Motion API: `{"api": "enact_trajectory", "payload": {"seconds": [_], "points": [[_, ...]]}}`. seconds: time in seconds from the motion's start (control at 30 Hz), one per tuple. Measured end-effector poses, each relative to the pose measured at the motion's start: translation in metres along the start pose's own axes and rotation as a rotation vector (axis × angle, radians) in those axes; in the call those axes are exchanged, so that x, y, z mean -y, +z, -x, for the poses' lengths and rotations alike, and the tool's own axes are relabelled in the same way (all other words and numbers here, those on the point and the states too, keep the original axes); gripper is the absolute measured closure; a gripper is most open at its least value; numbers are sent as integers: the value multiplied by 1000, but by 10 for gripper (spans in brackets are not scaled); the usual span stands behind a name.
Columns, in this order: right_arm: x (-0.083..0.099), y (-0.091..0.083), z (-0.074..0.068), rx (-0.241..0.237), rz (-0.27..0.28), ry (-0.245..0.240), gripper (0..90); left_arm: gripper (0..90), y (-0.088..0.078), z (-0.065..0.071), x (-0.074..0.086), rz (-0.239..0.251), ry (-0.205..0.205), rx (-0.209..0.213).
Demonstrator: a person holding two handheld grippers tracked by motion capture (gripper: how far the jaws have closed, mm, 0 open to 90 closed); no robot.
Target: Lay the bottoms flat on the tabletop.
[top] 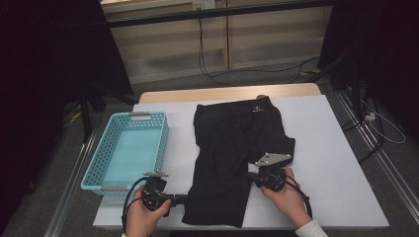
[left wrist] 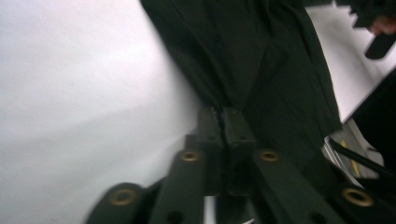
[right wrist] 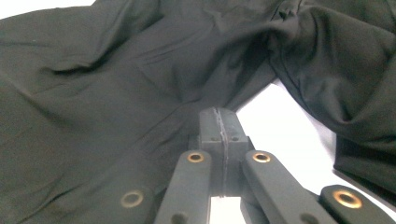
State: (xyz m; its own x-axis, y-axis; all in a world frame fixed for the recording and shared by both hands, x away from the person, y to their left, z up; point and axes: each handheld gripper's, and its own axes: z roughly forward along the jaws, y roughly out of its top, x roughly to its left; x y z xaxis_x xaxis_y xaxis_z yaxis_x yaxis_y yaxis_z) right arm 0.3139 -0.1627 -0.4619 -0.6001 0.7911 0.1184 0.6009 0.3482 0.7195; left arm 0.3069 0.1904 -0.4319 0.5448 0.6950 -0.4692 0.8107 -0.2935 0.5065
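1. A pair of black fabric shorts (top: 237, 148) lies flat in the middle of the white-topped bench (top: 336, 163), waistband toward the top of the frame and legs toward the bottom edge.
2. The left hand-held gripper (top: 184, 200), at lower left of the high view, has its jaws pressed together on the outer hem edge of the near leg; its own view shows cloth pinched at the tips.
3. The right hand-held gripper (top: 252, 175), at lower centre, is likewise closed on fabric at that leg's inner edge.
4. Holding both edges of one leg probably prepares a fold.
5. A light-blue perforated plastic basket (top: 163, 133) stands empty at left, likely the destination.
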Motion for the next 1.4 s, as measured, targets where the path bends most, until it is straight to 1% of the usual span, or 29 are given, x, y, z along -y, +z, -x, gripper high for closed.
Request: {"api": "enact_trajectory", "payload": {"seconds": [0.03,0.07,0.1,0.13,0.17,0.2,0.27,0.33,0.37,0.4,0.43,0.47,0.53,0.6,0.63,0.67,0.73,0.8,0.83,0.87,0.9,0.97,1.03,1.1,1.13,1.2,1.23,1.37,1.4], "points": [[1,-1,0,-1,-2,4,900,805,0,0,-2,12,-1,10],[1,-2,1,-1,-2,9,900,765,2,0,-5,22,21,8],[1,-3,1,-1,-2,11,900,713,4,0,-9,33,31,-4],[2,-3,2,0,-3,11,900,638,7,1,-12,51,50,-15],[2,-4,3,2,-2,12,900,591,10,1,-16,59,67,-25],[2,-4,3,2,1,15,900,588,13,1,-19,66,76,-38],[3,-3,3,-2,-2,11,900,542,22,-1,-24,87,87,-65],[3,-3,2,-3,0,10,900,523,32,-4,-28,85,80,-88],[3,-3,2,-3,0,9,900,514,36,-6,-29,82,88,-110],[3,-3,2,-4,0,8,900,520,40,-7,-29,76,92,-126],[3,-3,2,-6,0,7,900,551,41,-9,-29,96,85,-124],[3,-3,1,-6,0,5,900,583,42,-9,-29,101,85,-130],[3,-3,1,-8,2,2,900,584,42,-8,-30,94,88,-134],[3,-2,1,-10,4,-1,900,583,44,-7,-29,104,91,-135],[3,-2,0,-11,4,-1,900,587,45,-6,-29,107,94,-143],[3,-2,0,-11,4,-2,900,614,44,-6,-29,101,102,-147],[3,-1,-2,-15,5,-9,900,682,46,-5,-29,92,93,-135],[2,-1,-4,-14,6,-13,900,749,47,-3,-29,82,86,-147],[2,0,-4,-16,6,-15,900,792,47,-4,-30,70,73,-141],[2,0,-4,-16,6,-16,900,854,48,-4,-31,60,57,-139],[2,0,-5,-15,8,-16,900,890,48,-4,-31,62,54,-138],[1,1,-5,-14,12,-11,900,900,47,-2,-32,50,41,-144],[1,2,-5,-11,19,-6,900,900,42,-2,-31,33,40,-161],[1,3,-5,-11,24,-3,900,900,34,-2,-30,37,29,-175],[1,3,-6,-10,26,-4,900,900,28,-3,-30,36,31,-175],[0,4,-9,-19,28,-10,900,900,21,-3,-30,44,26,-193],[0,5,-10,-24,30,-7,900,900,19,-4,-30,51,22,-192],[-2,8,-15,-33,24,-21,900,900,19,-4,-30,42,25,-202],[-2,8,-16,-34,24,-24,900,900,20,-4,-30,36,27,-195]]}}
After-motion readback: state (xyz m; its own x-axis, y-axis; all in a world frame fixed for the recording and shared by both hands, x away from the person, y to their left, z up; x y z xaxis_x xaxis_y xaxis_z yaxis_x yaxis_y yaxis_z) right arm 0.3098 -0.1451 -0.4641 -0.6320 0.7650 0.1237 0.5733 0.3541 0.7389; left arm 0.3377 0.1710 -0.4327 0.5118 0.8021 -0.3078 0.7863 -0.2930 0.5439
